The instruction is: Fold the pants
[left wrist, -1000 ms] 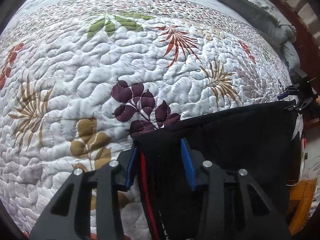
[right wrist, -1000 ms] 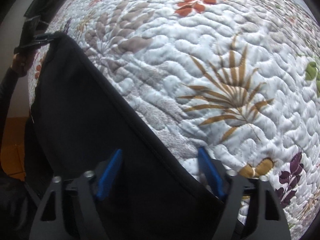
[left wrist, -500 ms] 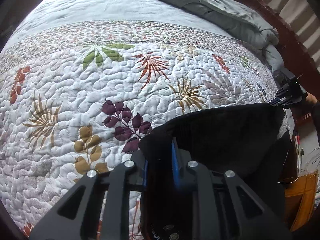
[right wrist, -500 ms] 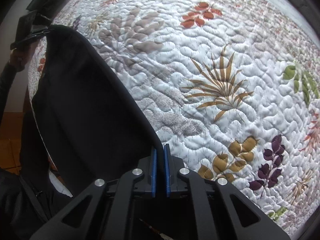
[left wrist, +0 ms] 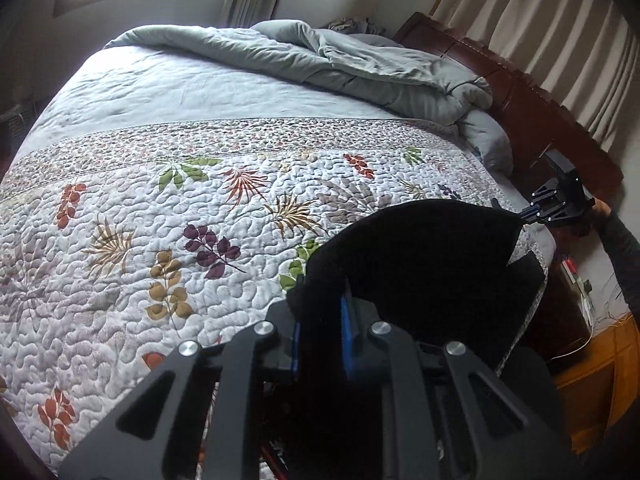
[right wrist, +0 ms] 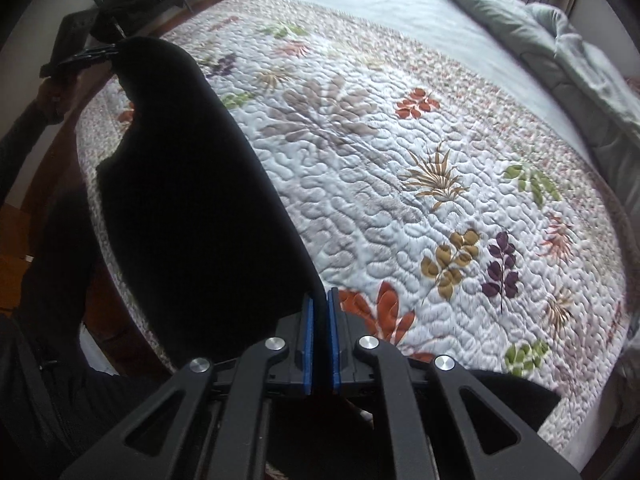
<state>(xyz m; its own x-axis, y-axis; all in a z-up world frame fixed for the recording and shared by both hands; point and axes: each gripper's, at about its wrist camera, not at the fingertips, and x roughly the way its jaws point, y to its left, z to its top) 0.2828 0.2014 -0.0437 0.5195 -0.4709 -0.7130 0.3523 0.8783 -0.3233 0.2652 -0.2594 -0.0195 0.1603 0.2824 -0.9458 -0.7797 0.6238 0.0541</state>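
Pants (left wrist: 420, 264), black, hang stretched between the two claws above the near edge of the bed.

Left wrist view: left claw (left wrist: 320, 332) pinches a bunched corner of dark cloth between its blue pads. From there the top edge runs away to the right, to the right claw (left wrist: 528, 213), which nips the far corner. Cloth sags below that line; lower part hidden behind the claw. Floral quilt (left wrist: 168, 216) lies ahead, grey duvet (left wrist: 360, 68) heaped at the headboard.

Right wrist view: right claw (right wrist: 320, 340) pressed together on a thin fold of the pants (right wrist: 192, 184). Top edge runs up-left to the left claw (right wrist: 100, 53). Long axis of the held edge therefore spans claw to claw, roughly along the bed's near side. Both grips look equally placed; open quilt beyond seems the likely laying spot.
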